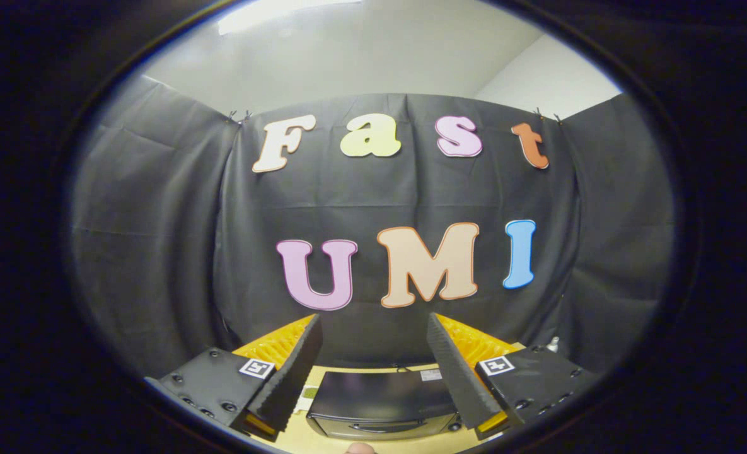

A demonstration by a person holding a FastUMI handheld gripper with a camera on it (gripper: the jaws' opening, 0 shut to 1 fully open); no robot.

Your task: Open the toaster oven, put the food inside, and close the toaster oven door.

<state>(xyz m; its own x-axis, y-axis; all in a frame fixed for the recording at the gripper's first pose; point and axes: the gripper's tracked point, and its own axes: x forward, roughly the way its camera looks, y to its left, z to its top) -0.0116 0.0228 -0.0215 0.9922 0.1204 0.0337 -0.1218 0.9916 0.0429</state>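
While I held the tool point(373, 372) high in the gripper view, its fingers stood wide apart with nothing between them. Low in the frame, between and beyond the fingertips, the toaster oven point(382, 403) sat on the desk point(323, 441), its door up and its handle facing me. A small rounded thing at the very bottom edge was too cut off to name, so I could not tell where the food lay. From that height I judged a steep descent might strike the oven's top, missing the handle.
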